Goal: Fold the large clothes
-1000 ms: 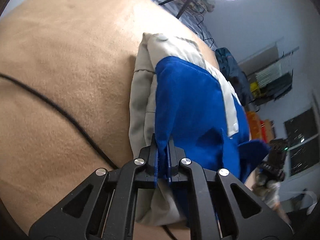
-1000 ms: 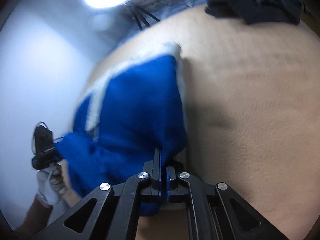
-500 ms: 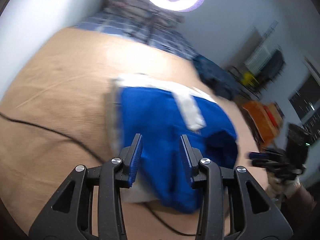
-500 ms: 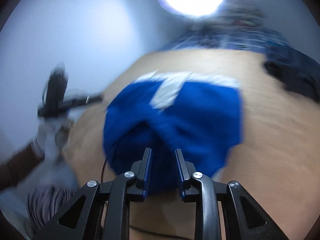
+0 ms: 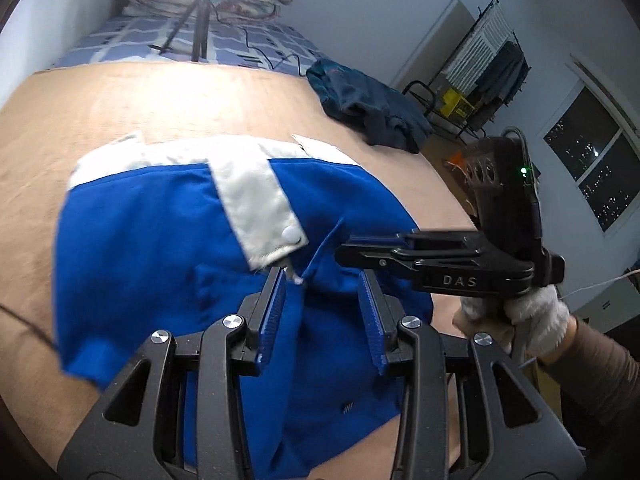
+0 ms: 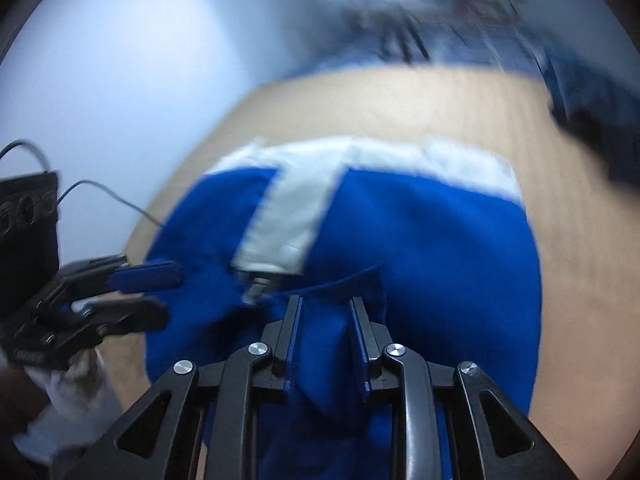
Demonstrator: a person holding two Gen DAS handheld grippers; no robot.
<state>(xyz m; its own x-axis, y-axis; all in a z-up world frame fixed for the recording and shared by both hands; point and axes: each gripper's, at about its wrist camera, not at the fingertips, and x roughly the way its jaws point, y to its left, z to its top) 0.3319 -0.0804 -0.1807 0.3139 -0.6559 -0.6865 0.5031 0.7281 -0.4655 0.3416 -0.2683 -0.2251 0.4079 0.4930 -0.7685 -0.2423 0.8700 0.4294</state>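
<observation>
Tan blanket (image 5: pixel 168 92) covers the bed you are working on, with a ring light on its tripod (image 5: pixel 200 28) at the far end and a dark crumpled garment (image 5: pixel 368 104) lying well off to the right of your jaws. Straight ahead of both grippers lies the blue jacket (image 5: pixel 152 248) with its white collar band and placket (image 5: pixel 256 208) — folded into a compact block, white edge on the far side, blue body reaching back under your fingers.

Judging by how it lies, the main folds are done: the sleeves are tucked in and the body is doubled over. What is left looks small — a loose blue flap stands up just ahead of the jaws, and the near hem bunches rather than lying flat, so some smoothing or one last fold may remain.

Your left gripper (image 5: pixel 322 312) hovers low over the near part of the jacket with its jaws wide apart, holding nothing. Your right gripper (image 6: pixel 325 336) sits beside it, pointing the same way, jaws also apart, though less so; blue cloth shows between them, unpinched as far as I can tell. In the left view the right gripper crosses sideways just beyond your left fingertips, in your white-gloved hand (image 5: pixel 532 312).
</observation>
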